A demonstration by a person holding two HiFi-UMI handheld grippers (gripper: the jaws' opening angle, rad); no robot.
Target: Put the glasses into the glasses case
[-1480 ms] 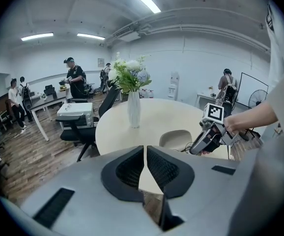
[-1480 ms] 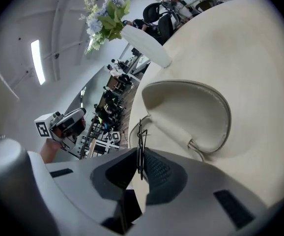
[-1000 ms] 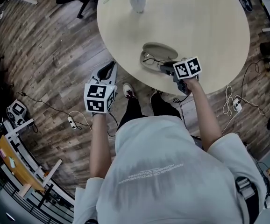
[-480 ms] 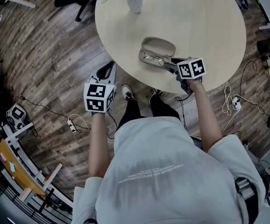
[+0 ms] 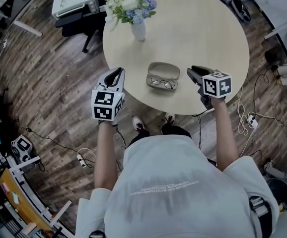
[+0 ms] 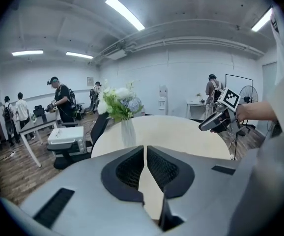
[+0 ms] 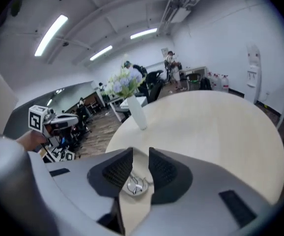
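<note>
The grey glasses case lies open near the front of the round table. The thin-framed glasses rest inside its lower half. My right gripper hovers just right of the case, apart from it, jaws a little open and empty. In the right gripper view the glasses show through the gap of the right gripper. My left gripper is at the table's left edge, left of the case. Its jaws meet at the tips in the left gripper view, holding nothing.
A white vase of flowers stands at the table's back left, behind the case. A white box sits on a chair beyond the table. Cables and a power strip lie on the wooden floor at right. People stand far off in the room.
My right gripper has let go of the glasses, which lie in the case, and drawn back to the right. The left gripper has come up to the table edge.
</note>
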